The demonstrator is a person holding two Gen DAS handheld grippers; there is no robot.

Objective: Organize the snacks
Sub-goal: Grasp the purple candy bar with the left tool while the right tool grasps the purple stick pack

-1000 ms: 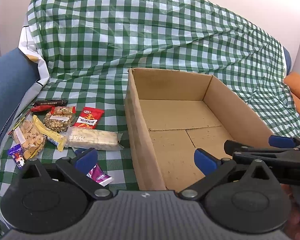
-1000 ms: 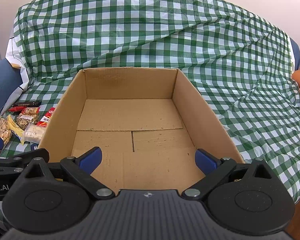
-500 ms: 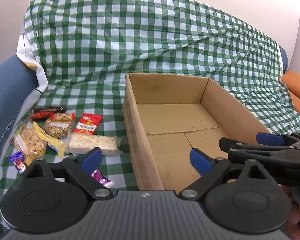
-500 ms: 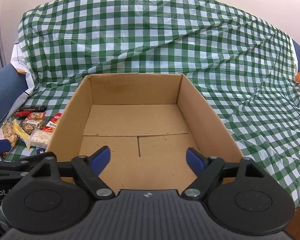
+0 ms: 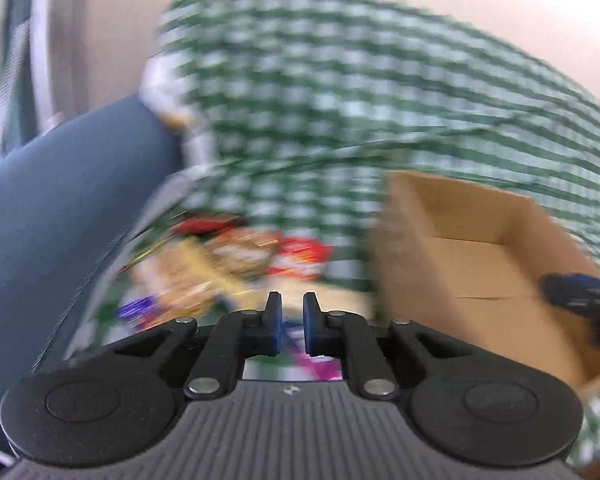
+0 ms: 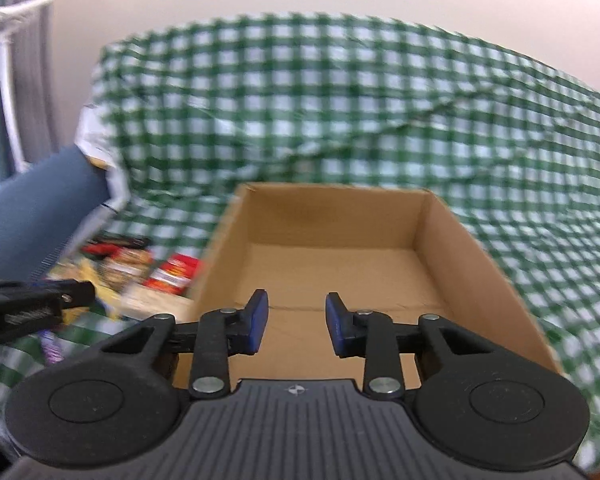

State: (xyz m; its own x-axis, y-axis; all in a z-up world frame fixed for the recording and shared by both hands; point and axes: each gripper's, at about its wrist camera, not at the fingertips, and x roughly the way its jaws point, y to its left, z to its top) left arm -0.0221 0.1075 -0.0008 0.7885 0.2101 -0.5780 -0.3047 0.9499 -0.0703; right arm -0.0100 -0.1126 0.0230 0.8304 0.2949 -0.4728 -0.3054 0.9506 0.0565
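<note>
My left gripper (image 5: 291,326), fingers drawn nearly together with only a narrow gap and nothing clamped, hangs above the blurred pile of snack packets (image 5: 228,264) on the green-checked cloth (image 5: 340,92), left of the cardboard box (image 5: 480,248). Only my right wrist view shows the box's bare floor clearly; there my right gripper (image 6: 297,322), fingers parted and empty, hovers over the box's near edge, with the snacks beside its left wall.
</note>
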